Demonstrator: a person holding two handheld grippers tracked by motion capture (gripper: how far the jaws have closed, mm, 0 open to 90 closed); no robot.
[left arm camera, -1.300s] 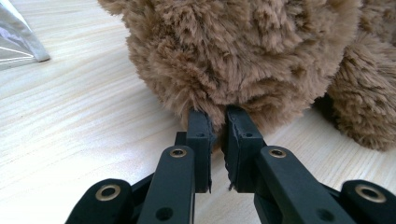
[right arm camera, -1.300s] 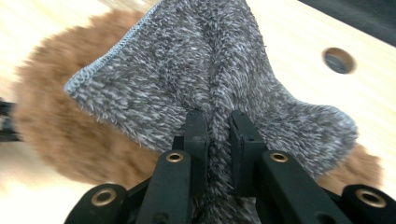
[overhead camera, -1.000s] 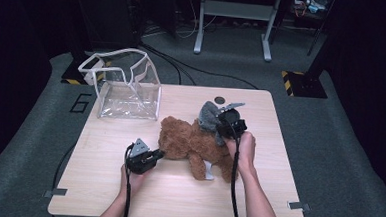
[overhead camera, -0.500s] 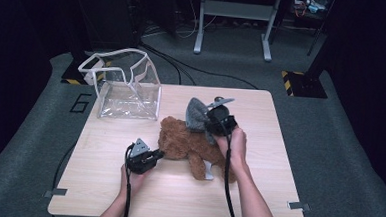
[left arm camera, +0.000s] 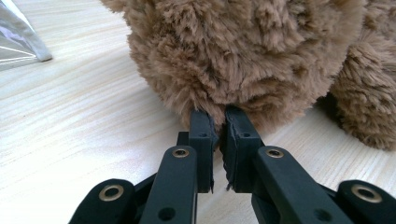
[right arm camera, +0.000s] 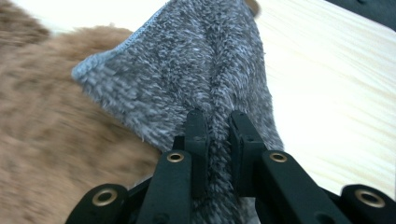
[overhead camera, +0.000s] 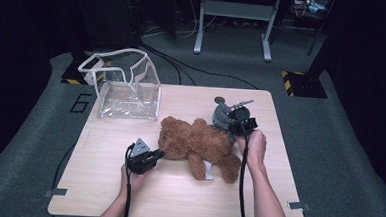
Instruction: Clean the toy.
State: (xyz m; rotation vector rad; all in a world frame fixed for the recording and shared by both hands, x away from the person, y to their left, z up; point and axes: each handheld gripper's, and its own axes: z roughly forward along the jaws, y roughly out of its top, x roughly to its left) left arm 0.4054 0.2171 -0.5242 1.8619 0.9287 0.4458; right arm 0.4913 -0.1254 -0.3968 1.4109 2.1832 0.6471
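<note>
A brown teddy bear (overhead camera: 199, 144) lies on the wooden table (overhead camera: 276, 193), with a white tag (overhead camera: 208, 170) between its legs. My left gripper (overhead camera: 157, 154) comes at the bear's left end, and in the left gripper view its jaws (left arm camera: 218, 119) are shut on a tuft of the bear's fur (left arm camera: 243, 56). My right gripper (overhead camera: 232, 123) is behind the bear's right side, shut on a grey fuzzy cloth (overhead camera: 221, 115). In the right gripper view the grey cloth (right arm camera: 196, 70) stands up between the black jaws (right arm camera: 217, 121) and partly covers the bear's fur (right arm camera: 56, 140).
A clear plastic bag (overhead camera: 127, 87) with white trim stands open at the back left of the table; its corner (left arm camera: 18, 42) appears in the left gripper view. A small dark round thing (overhead camera: 219, 99) lies just behind the grey cloth.
The right gripper swung left over the bear with the grey cloth, then came back to the right and slightly farther back. The left gripper and the bear stayed where they were.
</note>
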